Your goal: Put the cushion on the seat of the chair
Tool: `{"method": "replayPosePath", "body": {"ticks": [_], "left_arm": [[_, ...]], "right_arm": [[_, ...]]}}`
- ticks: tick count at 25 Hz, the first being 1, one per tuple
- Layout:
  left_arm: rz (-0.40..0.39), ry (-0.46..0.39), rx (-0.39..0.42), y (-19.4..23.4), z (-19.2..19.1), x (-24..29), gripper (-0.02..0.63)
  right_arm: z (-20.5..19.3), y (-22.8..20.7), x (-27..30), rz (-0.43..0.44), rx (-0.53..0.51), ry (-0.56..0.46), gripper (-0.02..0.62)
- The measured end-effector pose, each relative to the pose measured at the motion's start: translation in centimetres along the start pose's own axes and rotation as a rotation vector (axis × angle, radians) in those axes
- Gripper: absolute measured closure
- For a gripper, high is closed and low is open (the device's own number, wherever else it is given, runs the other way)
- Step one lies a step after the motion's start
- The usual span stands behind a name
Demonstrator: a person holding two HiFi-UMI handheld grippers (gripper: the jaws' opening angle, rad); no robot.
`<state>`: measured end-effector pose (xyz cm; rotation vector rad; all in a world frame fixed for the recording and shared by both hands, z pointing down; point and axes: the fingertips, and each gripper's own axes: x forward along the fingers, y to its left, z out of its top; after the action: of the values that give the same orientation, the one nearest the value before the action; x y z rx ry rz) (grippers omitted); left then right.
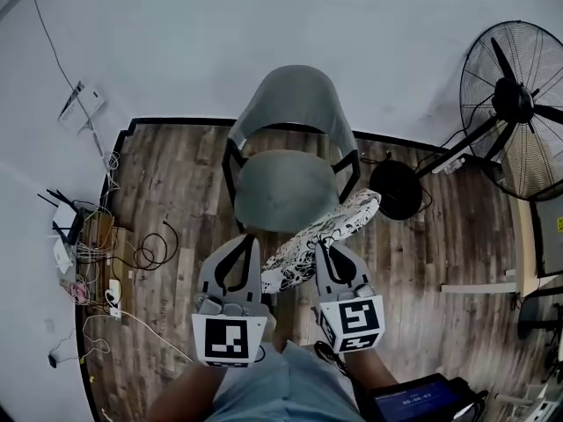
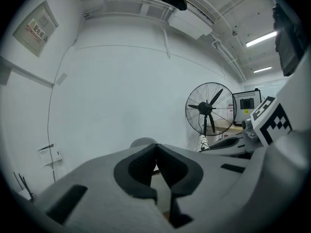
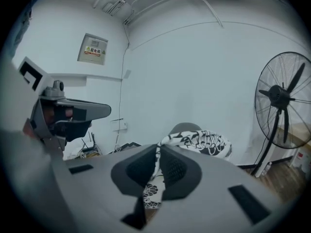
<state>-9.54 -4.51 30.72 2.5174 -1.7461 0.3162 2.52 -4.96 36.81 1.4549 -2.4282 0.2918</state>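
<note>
A grey chair [image 1: 290,104] with a round seat [image 1: 283,187] stands against the wall ahead of me. The black-and-white patterned cushion [image 1: 339,220] hangs tilted over the seat's front right edge. My right gripper [image 1: 323,246] is shut on the cushion's near edge, and the fabric [image 3: 204,141] shows pinched between its jaws [image 3: 158,149]. My left gripper [image 1: 250,240] is just left of the cushion, in front of the seat. Its jaws [image 2: 155,149] meet at the tips with nothing between them. The chair back [image 2: 143,141] peeks over them.
A large standing fan [image 1: 515,104] with a round black base [image 1: 396,189] stands to the right of the chair. Routers, a power strip and tangled cables [image 1: 84,253] lie on the wood floor at the left. A tablet [image 1: 422,400] sits at the bottom right.
</note>
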Motion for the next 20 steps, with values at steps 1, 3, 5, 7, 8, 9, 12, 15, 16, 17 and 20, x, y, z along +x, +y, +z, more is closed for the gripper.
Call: {"method": "replayPosePath", "body": {"ticks": [1,3,5,7,8,9,12,15,16,17,20], "left_arm": [[-0.002,-0.003,0.006,0.9,0.3,0.8,0.601],[-0.006,-0.011,0.018,2.4,1.0,2.4,0.601],[-0.01,-0.024,0.038,3.7,1.7,3.6,0.601],[-0.008,-0.033,0.037,4.7,2.5,4.5,0.601],[-0.006,-0.039,0.044,5.2,2.9,4.9,0.601],[-0.005,-0.045,0.054,5.6,3.1,5.2,0.601],[0.005,-0.052,0.058,6.3,3.7,6.1,0.601],[0.02,-0.05,0.04,6.6,4.3,6.9,0.601],[0.024,-0.05,0.045,6.7,4.4,7.3,0.601],[0.027,-0.049,0.051,6.8,4.4,7.7,0.601],[0.041,-0.038,0.041,6.8,4.5,9.1,0.601]], "right_arm": [[0.7,-0.1,1.1,0.0,-0.004,-0.004,0.58],[2.1,-0.4,3.2,-0.001,-0.015,-0.018,0.58],[3.4,-0.7,4.9,-0.003,-0.022,-0.035,0.58],[4.7,-0.9,6.1,-0.007,-0.025,-0.052,0.58],[5.3,-1.1,6.5,-0.007,-0.028,-0.06,0.58],[5.8,-1.2,6.9,-0.006,-0.031,-0.066,0.58],[7.0,-1.7,7.6,0.0,-0.041,-0.077,0.58],[7.8,-2.3,8.2,0.009,-0.048,-0.083,0.58],[8.0,-2.6,8.5,0.013,-0.049,-0.082,0.58],[8.2,-2.9,8.8,0.017,-0.05,-0.081,0.58],[8.2,-3.6,9.9,0.039,-0.048,-0.07,0.58]]}}
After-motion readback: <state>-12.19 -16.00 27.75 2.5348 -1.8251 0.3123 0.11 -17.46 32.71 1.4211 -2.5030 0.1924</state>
